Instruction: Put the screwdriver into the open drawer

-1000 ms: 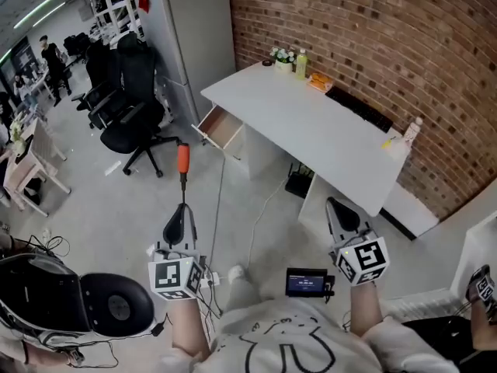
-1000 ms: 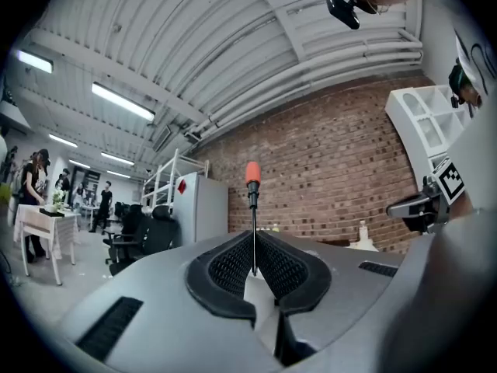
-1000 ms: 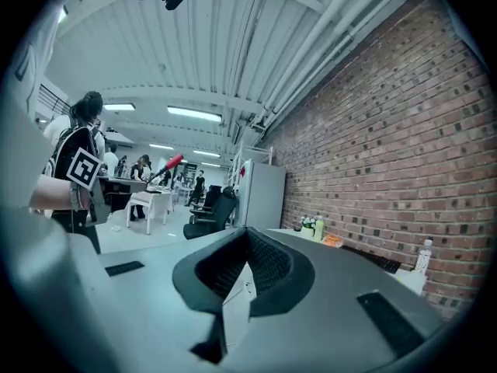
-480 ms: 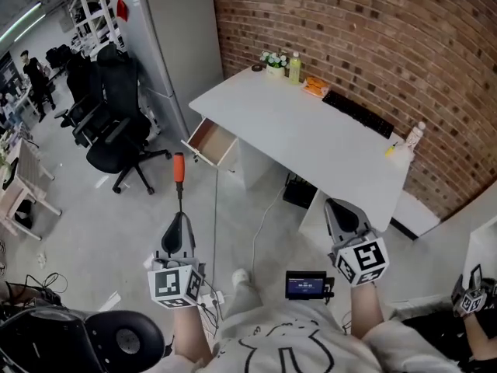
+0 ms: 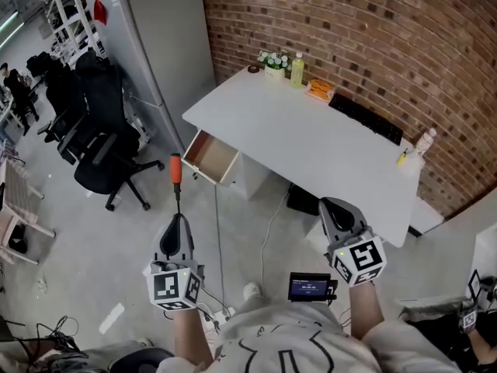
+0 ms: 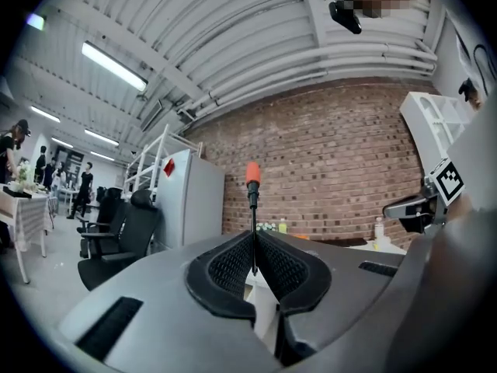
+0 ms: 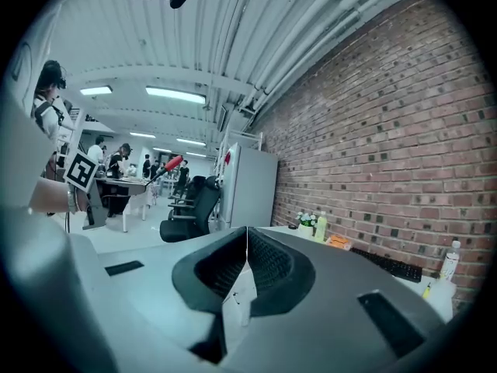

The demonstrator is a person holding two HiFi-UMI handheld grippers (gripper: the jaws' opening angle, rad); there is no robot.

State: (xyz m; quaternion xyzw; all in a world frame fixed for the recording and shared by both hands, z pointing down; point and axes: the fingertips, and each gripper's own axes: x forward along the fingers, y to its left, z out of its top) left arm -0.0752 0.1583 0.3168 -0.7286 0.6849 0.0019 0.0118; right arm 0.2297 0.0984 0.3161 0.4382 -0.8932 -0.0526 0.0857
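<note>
Two grippers point forward side by side, well apart from each other. The left gripper [image 5: 177,219] has its jaws closed on the thin metal shaft of the screwdriver [image 5: 176,181], pinched near the tip between the ribbed pads [image 6: 229,266]. The tool sticks straight out ahead of the jaws, with its orange handle at the far end. The right gripper [image 5: 333,206] has its jaws pressed together with nothing between them. Behind and between the two, close to the person's body, is a small device [image 5: 309,287] with a lit screen. Just beyond the screwdriver's handle, a little toward the right gripper's side, is the drawer [image 5: 211,158], pulled open from the left end of a white desk [image 5: 311,138]. The screwdriver is apart from it, in the air above the floor [image 5: 93,247]. The desk stretches away ahead of the right gripper. At its far edge it carries a keyboard [image 5: 365,119], a bottle [image 5: 297,70] and a small plant [image 5: 274,62], against a brick wall [image 5: 373,37]. Outward from the left gripper stand black office chairs [image 5: 101,150], with a tall grey cabinet [image 5: 151,53] beyond them.
</note>
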